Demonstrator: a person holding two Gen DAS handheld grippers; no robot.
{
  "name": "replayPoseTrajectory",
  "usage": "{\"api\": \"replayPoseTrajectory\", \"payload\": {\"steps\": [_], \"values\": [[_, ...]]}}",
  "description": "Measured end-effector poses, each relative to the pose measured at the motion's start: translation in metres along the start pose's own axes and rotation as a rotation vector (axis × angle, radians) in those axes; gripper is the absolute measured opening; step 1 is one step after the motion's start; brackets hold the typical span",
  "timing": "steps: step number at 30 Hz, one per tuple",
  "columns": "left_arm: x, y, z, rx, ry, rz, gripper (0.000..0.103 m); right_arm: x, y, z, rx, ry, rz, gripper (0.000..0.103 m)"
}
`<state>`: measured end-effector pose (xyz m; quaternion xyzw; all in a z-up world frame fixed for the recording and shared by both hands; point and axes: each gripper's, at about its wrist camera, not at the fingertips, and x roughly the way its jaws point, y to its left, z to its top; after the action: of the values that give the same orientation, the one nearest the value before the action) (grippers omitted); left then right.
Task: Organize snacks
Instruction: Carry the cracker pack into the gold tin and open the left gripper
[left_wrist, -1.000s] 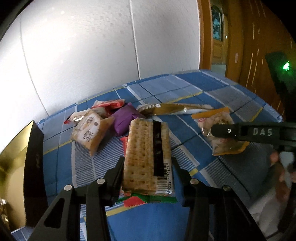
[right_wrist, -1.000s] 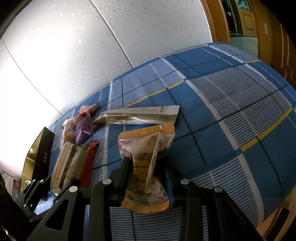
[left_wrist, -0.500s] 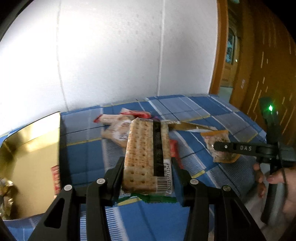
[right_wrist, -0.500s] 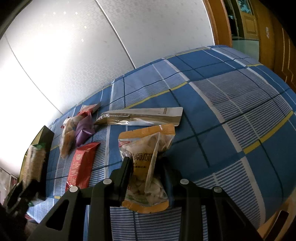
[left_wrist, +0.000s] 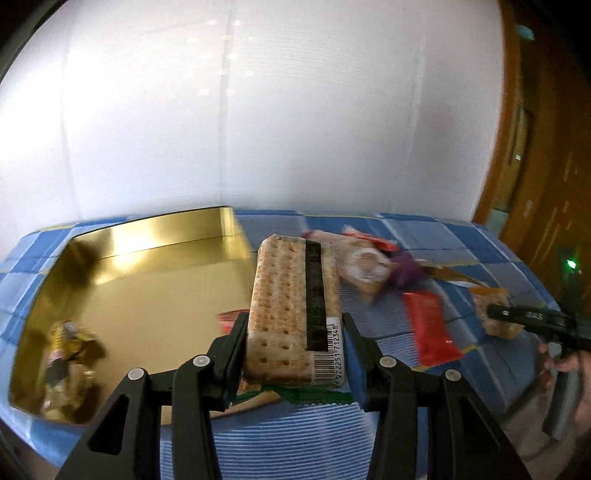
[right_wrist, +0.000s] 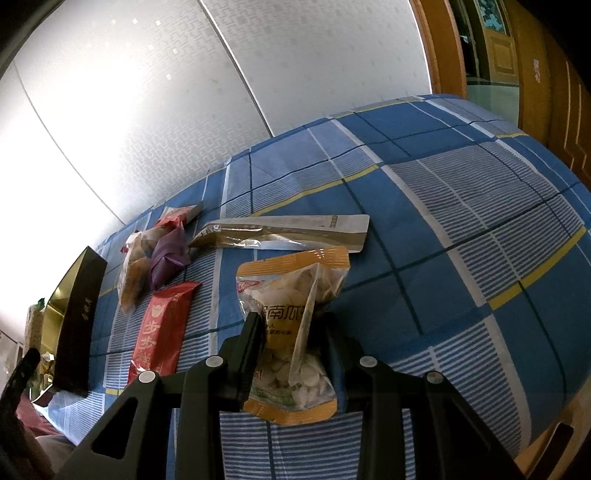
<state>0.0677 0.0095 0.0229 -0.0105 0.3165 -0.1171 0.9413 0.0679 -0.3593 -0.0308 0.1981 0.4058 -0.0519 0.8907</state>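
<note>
My left gripper (left_wrist: 294, 343) is shut on a clear pack of crackers (left_wrist: 291, 314) with a black stripe and a barcode, held up over the near right rim of the gold box (left_wrist: 147, 295). The box lies open with a few wrapped sweets (left_wrist: 70, 354) in its left corner. My right gripper (right_wrist: 295, 343) is shut on an orange-edged bag of pale seeds (right_wrist: 295, 321) that rests on the blue checked cloth (right_wrist: 461, 240). A red packet (right_wrist: 162, 325), a purple wrapper (right_wrist: 168, 258) and a long gold-and-white pouch (right_wrist: 284, 232) lie on the cloth.
The box's dark outer wall (right_wrist: 77, 325) stands at the left in the right wrist view. A white wall runs behind the table and a wooden door (right_wrist: 517, 55) at the right. A person's hand (left_wrist: 576, 373) holds the right gripper's handle.
My left gripper has carried the cracker pack leftward and a little up, from above the loose snacks to over the gold box. The right gripper and its seed bag have stayed put.
</note>
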Motion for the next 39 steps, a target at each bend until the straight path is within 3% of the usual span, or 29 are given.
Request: {"api": "replayPoseTrajectory", "payload": {"steps": [12,20,33,37,39], "values": [[0.012,0.102,-0.011,-0.209,0.109,0.122,0.047,0.001,0.004,-0.002,-0.02,-0.01,-0.014,0.033],[0.019,0.13,-0.022,-0.284,0.162,0.177,0.047,-0.002,0.008,-0.004,-0.05,-0.03,-0.027,0.033],[0.02,0.142,-0.036,-0.195,0.187,0.304,0.05,-0.01,0.022,-0.008,-0.095,-0.063,0.043,0.025],[0.018,0.137,-0.037,-0.174,0.168,0.293,0.065,-0.007,0.023,-0.009,-0.099,-0.047,0.038,0.027],[0.015,0.135,-0.037,-0.176,0.157,0.29,0.067,-0.005,0.023,-0.011,-0.105,-0.032,0.027,0.03]]}}
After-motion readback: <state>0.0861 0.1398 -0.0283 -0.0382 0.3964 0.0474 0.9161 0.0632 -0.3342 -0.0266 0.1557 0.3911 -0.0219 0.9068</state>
